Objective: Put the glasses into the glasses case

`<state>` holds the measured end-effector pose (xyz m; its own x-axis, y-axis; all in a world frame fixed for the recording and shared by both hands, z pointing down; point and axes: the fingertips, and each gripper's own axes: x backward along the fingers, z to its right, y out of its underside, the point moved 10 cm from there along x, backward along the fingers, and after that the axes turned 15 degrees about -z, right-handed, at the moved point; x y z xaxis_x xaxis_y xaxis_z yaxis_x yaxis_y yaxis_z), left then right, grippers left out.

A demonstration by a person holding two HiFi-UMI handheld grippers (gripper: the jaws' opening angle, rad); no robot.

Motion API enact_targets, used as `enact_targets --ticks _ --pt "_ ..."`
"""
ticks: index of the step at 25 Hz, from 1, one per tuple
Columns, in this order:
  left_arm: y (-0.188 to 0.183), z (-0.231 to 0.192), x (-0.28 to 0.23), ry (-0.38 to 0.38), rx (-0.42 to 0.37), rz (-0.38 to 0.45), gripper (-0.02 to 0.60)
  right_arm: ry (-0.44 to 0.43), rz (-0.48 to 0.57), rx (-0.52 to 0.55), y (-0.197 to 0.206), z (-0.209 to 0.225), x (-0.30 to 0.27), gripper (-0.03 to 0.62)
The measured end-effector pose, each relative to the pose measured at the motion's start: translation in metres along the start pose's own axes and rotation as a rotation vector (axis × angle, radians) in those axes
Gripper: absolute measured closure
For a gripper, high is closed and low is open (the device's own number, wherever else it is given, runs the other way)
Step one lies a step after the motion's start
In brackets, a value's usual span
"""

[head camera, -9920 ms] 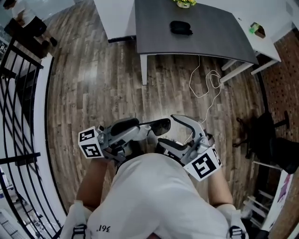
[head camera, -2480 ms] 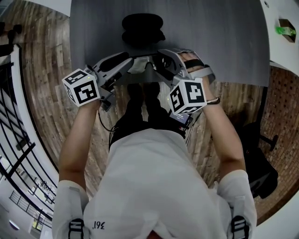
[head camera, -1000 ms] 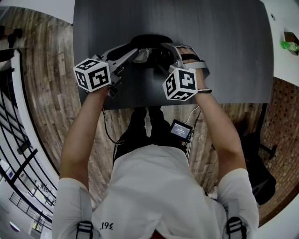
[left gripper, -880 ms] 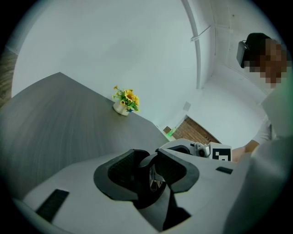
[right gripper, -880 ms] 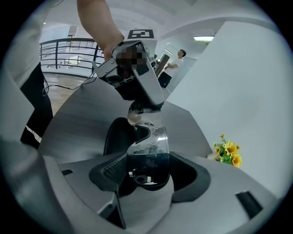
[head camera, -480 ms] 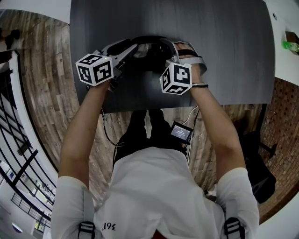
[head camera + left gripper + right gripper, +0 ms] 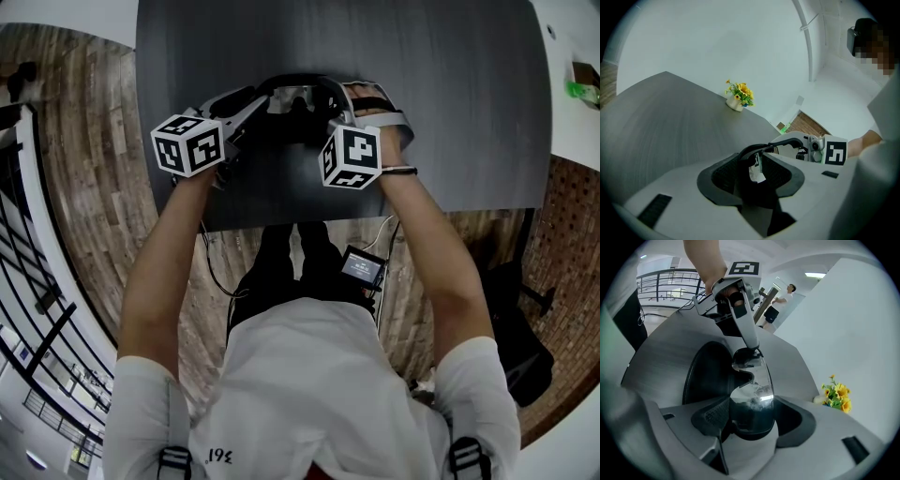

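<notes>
Over the near part of the surface (image 7: 450, 94), the right hand-held gripper (image 7: 750, 423) is clenched on one lens of the glasses (image 7: 752, 387), probably to keep the frame level and steered as it goes into the open case (image 7: 705, 376). The left hand-held gripper (image 7: 752, 174) has just been opening its jaws. The other end of the glasses sits between them, but the pads look slack on it, so it reads as released, likely because that end is already low enough to rest in the case. The glasses lie across the case's black hollow, seemingly partly inside, with the lid's rim arching just beyond them. Farther back, well apart, stands a small pot of flowers (image 7: 738, 96). Nearly ten seconds earlier the person stood off from the surface, holding the glasses over the floor with the case far ahead. A second ago the glasses hung over the case, and they have since come lower into it.
</notes>
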<state>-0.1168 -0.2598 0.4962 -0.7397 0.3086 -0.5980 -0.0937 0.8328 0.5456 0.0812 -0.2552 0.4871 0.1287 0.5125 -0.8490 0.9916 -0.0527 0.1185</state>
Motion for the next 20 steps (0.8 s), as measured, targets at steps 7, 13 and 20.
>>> enact_targets --ticks 7,13,20 --pt "0.0005 -0.0003 -0.0014 -0.004 0.005 -0.008 0.419 -0.044 -0.031 -0.014 -0.0025 0.0050 -0.0005 0.304" --pt "0.0008 -0.0014 -0.0025 -0.014 0.009 -0.016 0.419 -0.062 -0.031 -0.002 -0.0045 0.0052 0.0012 0.303" --pt "0.0015 -0.0028 -0.0040 -0.031 -0.002 -0.038 0.419 -0.127 -0.031 -0.024 -0.0034 0.0048 0.0025 0.303"
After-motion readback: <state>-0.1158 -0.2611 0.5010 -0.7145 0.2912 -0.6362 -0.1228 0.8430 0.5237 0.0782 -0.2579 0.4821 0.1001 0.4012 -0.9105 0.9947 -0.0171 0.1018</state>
